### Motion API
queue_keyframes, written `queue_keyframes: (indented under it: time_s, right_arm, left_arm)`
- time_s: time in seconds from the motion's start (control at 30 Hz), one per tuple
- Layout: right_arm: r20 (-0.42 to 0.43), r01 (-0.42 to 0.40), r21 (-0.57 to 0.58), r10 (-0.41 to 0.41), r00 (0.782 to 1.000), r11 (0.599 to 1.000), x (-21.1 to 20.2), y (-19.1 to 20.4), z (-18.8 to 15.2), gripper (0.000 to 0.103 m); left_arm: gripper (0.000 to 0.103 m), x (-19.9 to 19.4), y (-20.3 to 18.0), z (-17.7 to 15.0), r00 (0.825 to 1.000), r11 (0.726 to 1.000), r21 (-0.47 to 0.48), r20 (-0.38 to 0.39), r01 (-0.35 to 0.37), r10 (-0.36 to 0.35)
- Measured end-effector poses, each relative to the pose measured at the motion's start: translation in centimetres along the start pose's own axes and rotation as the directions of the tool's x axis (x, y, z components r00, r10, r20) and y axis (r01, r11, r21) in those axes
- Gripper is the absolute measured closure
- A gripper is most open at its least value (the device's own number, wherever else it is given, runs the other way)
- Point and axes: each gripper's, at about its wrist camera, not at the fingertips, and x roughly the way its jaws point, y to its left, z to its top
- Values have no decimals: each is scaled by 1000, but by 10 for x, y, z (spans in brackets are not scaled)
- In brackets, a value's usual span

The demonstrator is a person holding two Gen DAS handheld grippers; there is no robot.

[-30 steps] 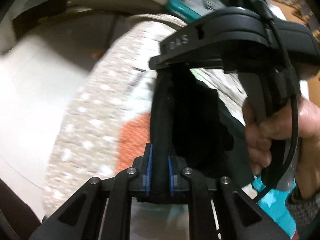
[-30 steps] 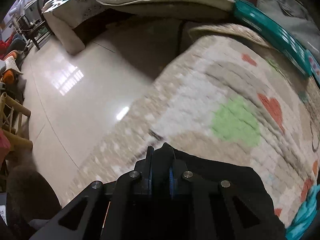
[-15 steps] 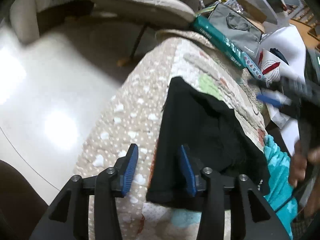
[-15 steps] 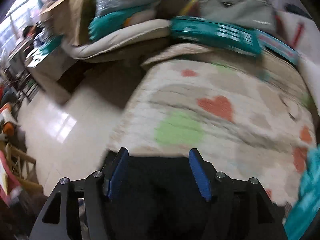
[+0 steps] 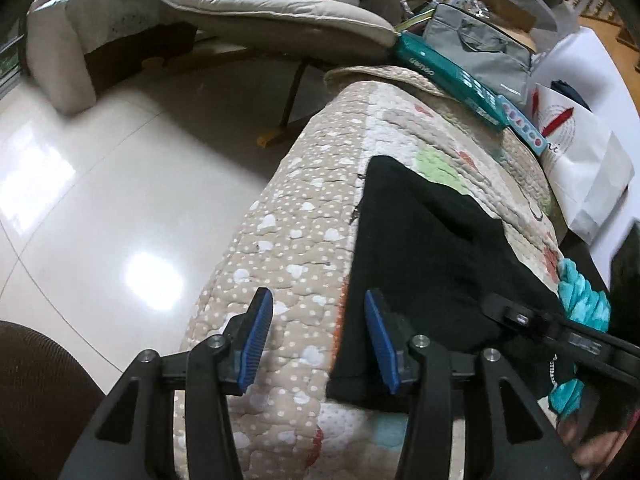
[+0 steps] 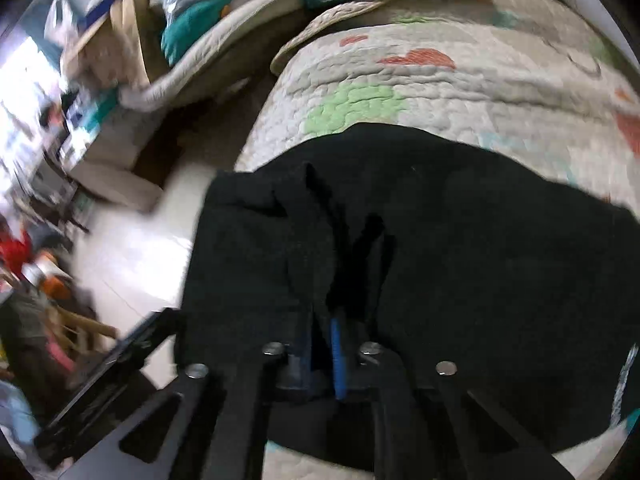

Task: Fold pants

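Note:
The black pants [image 5: 420,260] lie in a folded heap on a quilted patterned cover [image 5: 300,220] near its left edge. My left gripper [image 5: 318,344] hovers open over that edge. Its right pad sits above the pants' near corner, and only quilt shows between the pads. In the left wrist view, part of my right gripper [image 5: 560,332] reaches in from the lower right over the pants. In the right wrist view, my right gripper [image 6: 326,356] is shut on a raised fold of the pants [image 6: 500,260], and the fabric hides most of the pads.
A glossy tiled floor [image 5: 100,200] drops away left of the quilt. At the far end lie a teal box [image 5: 448,76], a grey bag [image 5: 480,48] and a white paper bag [image 5: 580,160]. A teal cloth [image 5: 584,292] lies right of the pants. A cushioned lounger [image 5: 260,20] stands behind.
The left gripper let go of the pants' edge and opened. The right gripper opened, swung across the pants with a roll, and shut again on a fold.

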Motion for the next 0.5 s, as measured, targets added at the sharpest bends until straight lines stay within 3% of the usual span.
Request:
queue_keyframes:
  time_s: [0.1, 0.2, 0.27, 0.33, 0.4, 0.5]
  right_arm:
    - [6, -33, 27, 32, 999, 999, -11, -2, -5, 96]
    - [-15, 4, 56, -3, 1000, 998, -9, -11, -11, 94]
    - [-34, 38, 67, -36, 999, 997, -5, -17, -15, 85]
    - [-28, 64, 68, -62, 998, 996, -10, -19, -15, 67]
    - [10, 97, 67, -98, 995, 993, -22, -16, -14, 61]
    - [132, 121, 34, -124, 983, 992, -44, -1, -9, 61]
  left_arm:
    - [56, -1, -1, 0, 1000, 1000, -1, 6, 9, -9]
    - [56, -6, -6, -1, 999, 999, 28, 27, 20, -20]
    - [55, -8, -11, -2, 999, 998, 52, 40, 19, -21]
    - [54, -9, -15, -3, 999, 997, 72, 47, 17, -20]
    - [54, -7, -15, -3, 999, 997, 73, 40, 12, -15]
    - [54, -2, -14, -3, 1000, 998, 62, 25, -4, 2]
